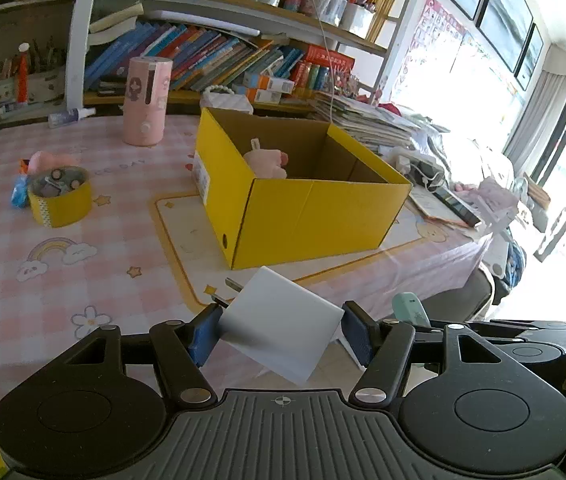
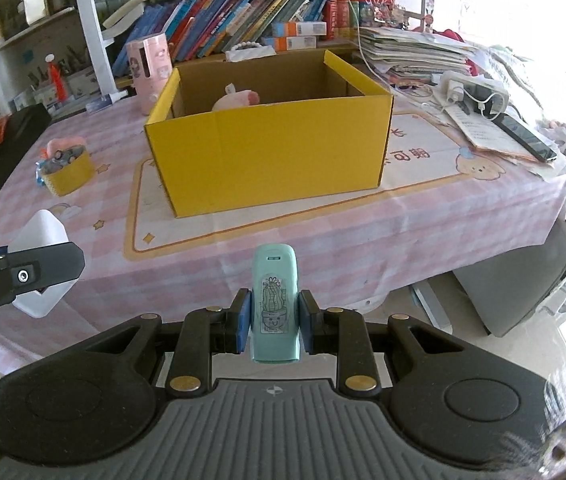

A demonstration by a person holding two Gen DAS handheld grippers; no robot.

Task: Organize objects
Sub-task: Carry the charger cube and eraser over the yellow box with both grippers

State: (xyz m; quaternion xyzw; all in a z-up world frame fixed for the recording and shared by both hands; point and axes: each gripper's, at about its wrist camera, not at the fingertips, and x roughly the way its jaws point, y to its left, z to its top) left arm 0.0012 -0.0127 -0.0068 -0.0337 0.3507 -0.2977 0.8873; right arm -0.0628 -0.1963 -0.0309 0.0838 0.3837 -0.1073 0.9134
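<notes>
A white plug-in charger block with metal prongs is clamped between the blue pads of my left gripper, held over the table's near edge. It shows again as the white charger at the left of the right wrist view. My right gripper is shut on a slim mint-green device with a cactus sticker, also short of the table edge. An open yellow cardboard box stands on the pink checked tablecloth ahead of both grippers. A pink plush toy lies inside that box.
A small round yellow tin of bits sits at the left, with a pink cylinder behind it. Stacked papers, a power strip and a phone crowd the right side. Bookshelves back the table.
</notes>
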